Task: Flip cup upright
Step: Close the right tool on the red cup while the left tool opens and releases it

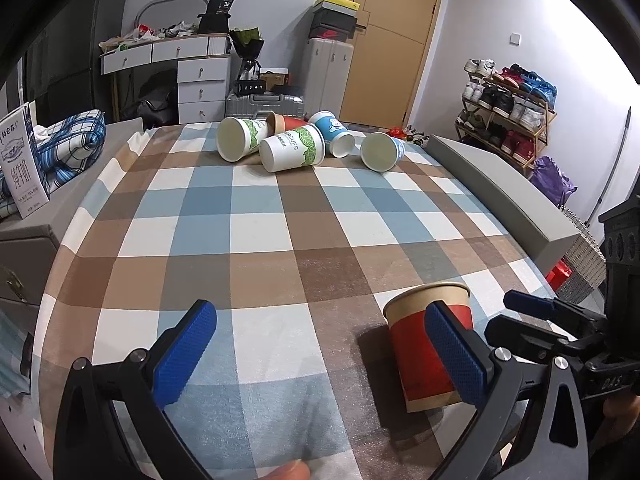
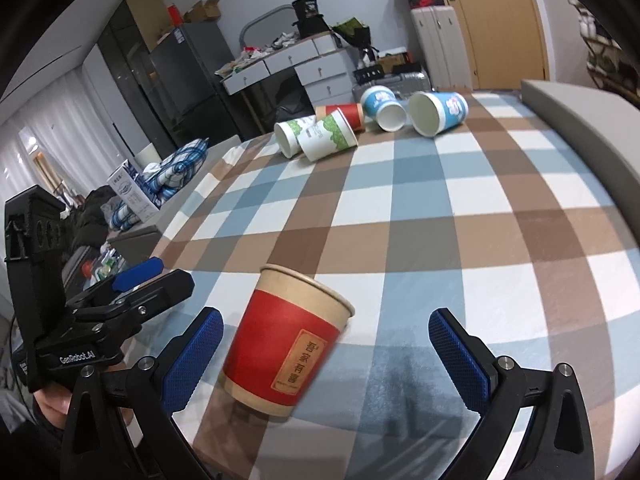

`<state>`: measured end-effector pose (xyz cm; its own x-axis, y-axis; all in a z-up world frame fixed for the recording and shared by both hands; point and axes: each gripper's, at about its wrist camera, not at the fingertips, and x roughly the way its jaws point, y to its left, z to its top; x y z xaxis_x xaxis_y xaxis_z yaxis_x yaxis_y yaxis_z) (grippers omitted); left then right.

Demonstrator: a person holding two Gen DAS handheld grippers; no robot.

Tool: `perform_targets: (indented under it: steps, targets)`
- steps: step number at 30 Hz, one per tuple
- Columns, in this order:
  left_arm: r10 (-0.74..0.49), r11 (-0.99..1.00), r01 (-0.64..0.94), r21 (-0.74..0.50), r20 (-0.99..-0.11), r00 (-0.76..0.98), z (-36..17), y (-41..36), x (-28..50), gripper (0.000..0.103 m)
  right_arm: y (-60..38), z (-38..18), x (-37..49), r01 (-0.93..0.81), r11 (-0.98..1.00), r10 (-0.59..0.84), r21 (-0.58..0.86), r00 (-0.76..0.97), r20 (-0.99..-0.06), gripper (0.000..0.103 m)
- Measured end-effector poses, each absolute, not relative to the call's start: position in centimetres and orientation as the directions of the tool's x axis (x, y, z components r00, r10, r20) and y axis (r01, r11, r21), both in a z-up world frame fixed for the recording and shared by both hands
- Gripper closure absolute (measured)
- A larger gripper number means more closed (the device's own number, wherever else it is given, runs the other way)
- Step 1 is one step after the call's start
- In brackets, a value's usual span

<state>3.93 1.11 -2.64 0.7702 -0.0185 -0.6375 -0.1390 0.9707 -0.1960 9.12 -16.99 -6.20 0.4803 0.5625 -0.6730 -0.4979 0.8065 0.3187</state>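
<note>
A red and tan paper cup (image 2: 286, 346) stands upright on the checked tablecloth, mouth up. It also shows in the left wrist view (image 1: 420, 344), just beyond my left gripper's right finger. My right gripper (image 2: 326, 356) is open with the cup between its blue pads (image 2: 192, 364), nearer the left pad, not touching. My left gripper (image 1: 320, 356) is open and empty, with the cup at its right side. Several paper cups lie on their sides at the far end: a green-and-white one (image 1: 292, 153), a blue one (image 1: 382, 151).
A grey box (image 1: 504, 192) lies along the table's right edge. A milk carton (image 1: 22, 160) and a folded blue plaid cloth (image 1: 72, 144) sit at the left. The checked tablecloth (image 1: 280, 240) covers the table. A drawer desk, suitcases and a shoe rack stand beyond.
</note>
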Motion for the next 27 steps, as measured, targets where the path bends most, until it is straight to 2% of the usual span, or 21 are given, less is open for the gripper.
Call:
perform_targets:
  steps: [17,27]
  targets:
    - [-0.033,0.974,-0.122,-0.191,-0.651,0.759,-2.6,1.3,4.0,0.002,-16.3,-8.5,11.1,-0.434,0.764,0.631,0.478,0.347,-0.694,0.001]
    - [-0.030,0.974,-0.127,-0.189,-0.662,0.749,-3.1,1.8,3.8,0.002,-16.4,-10.1,12.4,-0.346,0.715,0.695,0.608,0.252,-0.674,0.020]
